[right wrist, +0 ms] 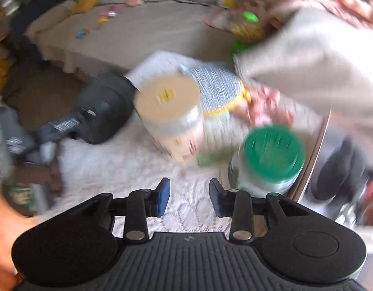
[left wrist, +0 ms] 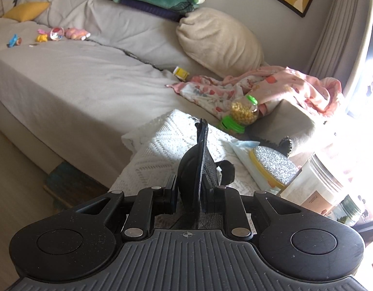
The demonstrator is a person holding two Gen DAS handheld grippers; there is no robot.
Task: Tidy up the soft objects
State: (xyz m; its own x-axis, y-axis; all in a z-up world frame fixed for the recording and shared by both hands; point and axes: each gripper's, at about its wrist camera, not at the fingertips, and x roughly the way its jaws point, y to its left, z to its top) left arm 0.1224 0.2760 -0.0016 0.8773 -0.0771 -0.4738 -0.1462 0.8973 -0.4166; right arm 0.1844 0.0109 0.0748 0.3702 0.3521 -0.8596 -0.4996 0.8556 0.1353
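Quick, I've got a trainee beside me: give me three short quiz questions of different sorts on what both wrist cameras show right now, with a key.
1. True or false: the left gripper is shut on a flat black fabric piece.
2. Is anything between the right gripper's blue-padded fingers?
3. Which stands nearer the right gripper: A, the green-lidded clear jar; B, the cream-lidded labelled tub?

Key: 1 true; 2 no, only white knitted blanket beneath; 3 A.
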